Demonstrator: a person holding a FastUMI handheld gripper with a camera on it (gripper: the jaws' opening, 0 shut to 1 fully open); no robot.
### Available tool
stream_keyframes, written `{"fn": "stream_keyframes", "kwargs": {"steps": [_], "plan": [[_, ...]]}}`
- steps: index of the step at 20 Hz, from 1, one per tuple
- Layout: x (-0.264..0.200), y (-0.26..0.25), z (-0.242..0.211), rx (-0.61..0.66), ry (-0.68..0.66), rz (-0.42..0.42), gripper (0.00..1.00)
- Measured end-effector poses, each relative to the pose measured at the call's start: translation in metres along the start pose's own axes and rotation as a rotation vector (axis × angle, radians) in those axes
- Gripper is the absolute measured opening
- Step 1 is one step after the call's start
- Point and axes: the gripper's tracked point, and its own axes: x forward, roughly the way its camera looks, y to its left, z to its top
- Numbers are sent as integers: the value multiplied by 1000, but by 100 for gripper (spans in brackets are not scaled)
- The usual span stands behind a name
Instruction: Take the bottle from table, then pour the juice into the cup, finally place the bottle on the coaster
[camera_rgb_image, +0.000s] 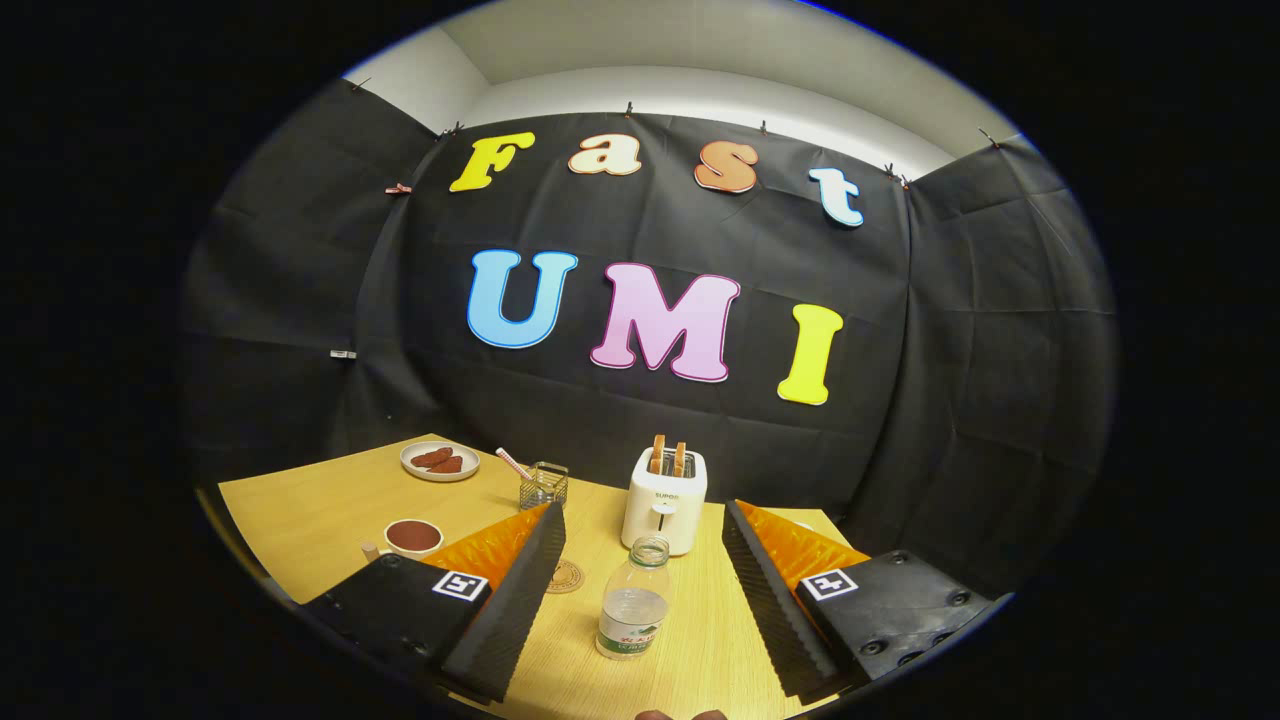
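Note:
A clear plastic bottle (636, 603) with no cap stands upright on the wooden table (300, 515), between my two fingers and a little ahead of them. My gripper (640, 600) is open wide, and neither finger touches the bottle. A round coaster (566, 577) lies on the table just left of the bottle, partly hidden by my left finger (510, 600). A white cup (412, 538) with dark contents sits beyond the left finger, further left.
A white toaster (665, 500) holding two slices stands just behind the bottle. A wire holder (544, 484) with a striped straw sits left of it, and a plate (440, 461) of brown food lies at the far corner.

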Motion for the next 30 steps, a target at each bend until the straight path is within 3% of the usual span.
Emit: {"fn": "stream_keyframes", "kwargs": {"steps": [30], "plan": [[25,2,-19,43,34,11,97]]}}
